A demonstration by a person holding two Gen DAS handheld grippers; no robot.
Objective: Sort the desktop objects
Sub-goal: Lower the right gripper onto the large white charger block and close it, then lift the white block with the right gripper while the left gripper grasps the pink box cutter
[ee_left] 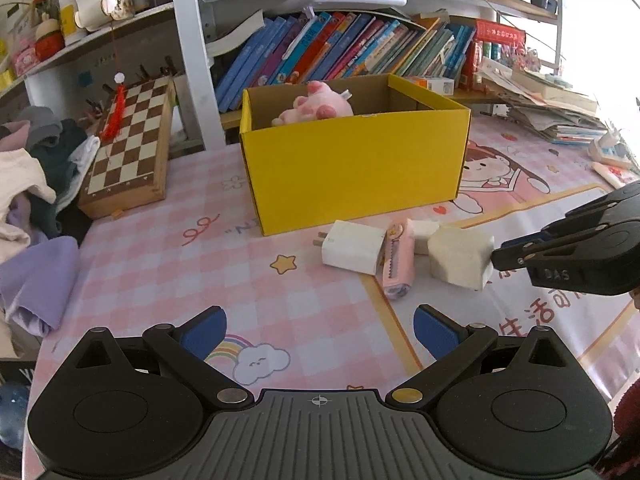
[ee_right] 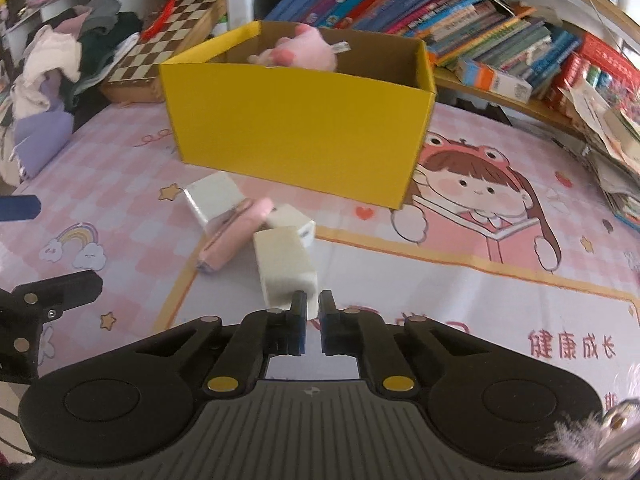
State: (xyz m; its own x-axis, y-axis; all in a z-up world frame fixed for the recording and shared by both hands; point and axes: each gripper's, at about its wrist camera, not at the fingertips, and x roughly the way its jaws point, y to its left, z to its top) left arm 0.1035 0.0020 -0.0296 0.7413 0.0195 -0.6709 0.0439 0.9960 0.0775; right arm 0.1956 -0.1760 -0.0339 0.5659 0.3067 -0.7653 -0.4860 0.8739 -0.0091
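Right claw (ee_right: 313, 303): nearly closed, pinching corner of cream block (ee_right: 285, 268) on tabletop (ee_right: 440, 280), beside pink case (ee_right: 236, 234) and white charger (ee_left: 352, 247). Left claw (ee_left: 320, 330): wide, holding nothing. Yellow box (ee_left: 354, 168): contains pink plush (ee_left: 316, 106).

Pink cartoon-print desk mat (ee_left: 168, 264); white shelf post (ee_left: 192, 52); leaning book row (ee_left: 344, 48) behind; bright daylight right.

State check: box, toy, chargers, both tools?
yellow box: open-topped, upright
pink plush: inside box
flat white charger: lying on the mat
pink case: lying against that charger
cream block: nipped by right tool
left tool: open, empty
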